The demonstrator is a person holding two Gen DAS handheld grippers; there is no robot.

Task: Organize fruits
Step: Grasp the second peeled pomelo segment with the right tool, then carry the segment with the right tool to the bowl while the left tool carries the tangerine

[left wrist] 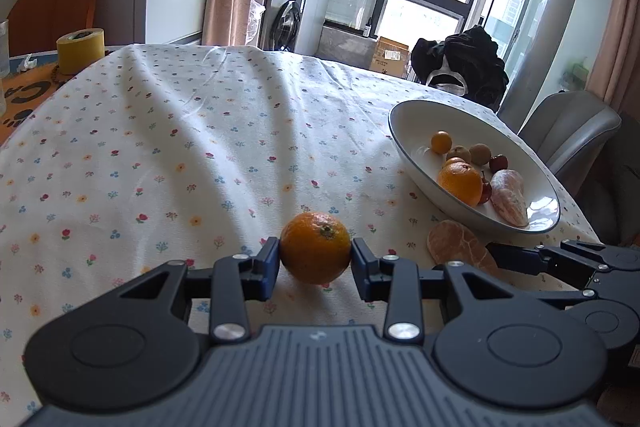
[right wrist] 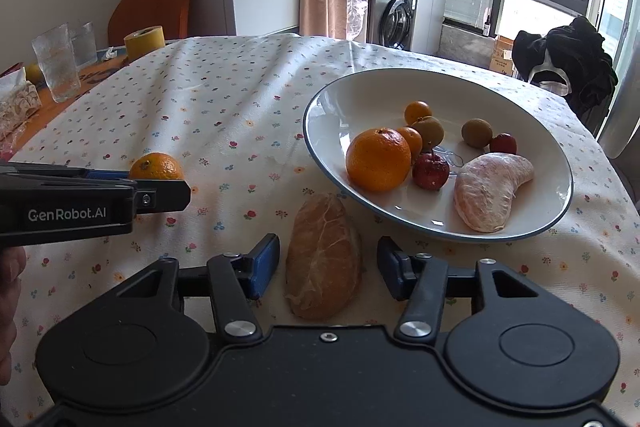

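Left gripper [left wrist: 315,258] clamps the tangerine [left wrist: 315,247] on the tablecloth [left wrist: 160,147]; white bowl [right wrist: 520,227] of fruit sits at two o'clock. Right gripper [right wrist: 328,267], jaws apart, straddles the peeled pomelo segment [right wrist: 323,259], not touching.

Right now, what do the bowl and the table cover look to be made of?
Bowl: probably glazed ceramic, white with a blue rim, its glossy inside mirroring the window light. Table cover: woven cloth, likely cotton, matte with a small flower print, lying in soft wrinkles.
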